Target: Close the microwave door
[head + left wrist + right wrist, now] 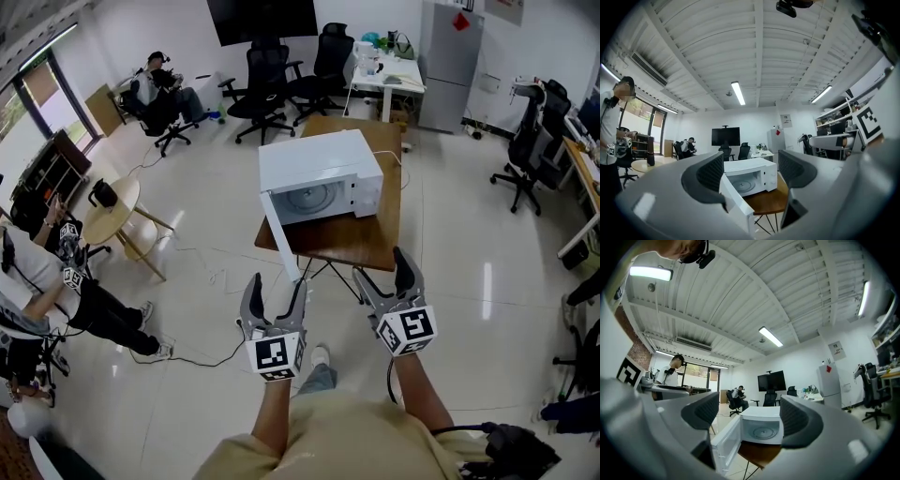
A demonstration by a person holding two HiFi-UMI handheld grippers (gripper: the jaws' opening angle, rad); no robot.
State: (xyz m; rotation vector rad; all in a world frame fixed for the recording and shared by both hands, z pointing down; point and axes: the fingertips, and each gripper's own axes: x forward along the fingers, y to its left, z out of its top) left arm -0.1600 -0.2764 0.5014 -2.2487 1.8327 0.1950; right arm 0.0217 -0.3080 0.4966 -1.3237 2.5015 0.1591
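A white microwave (323, 176) stands on a small wooden table (352, 239), its door (281, 242) swung wide open toward me on the left side, the empty cavity with its glass turntable showing. My left gripper (276, 292) is open and empty, just short of the door's free edge. My right gripper (384, 274) is open and empty in front of the table's near edge. In the left gripper view the microwave (752, 178) and door (736, 204) lie between the jaws; in the right gripper view the microwave (764, 426) and door (725, 446) show likewise.
Office chairs (267, 89) stand behind the table, a grey cabinet (450, 61) and a white desk (384, 80) at the back right. A round wooden side table (117, 216) and a person in black trousers (56, 291) are at the left. A cable (202, 356) trails over the floor.
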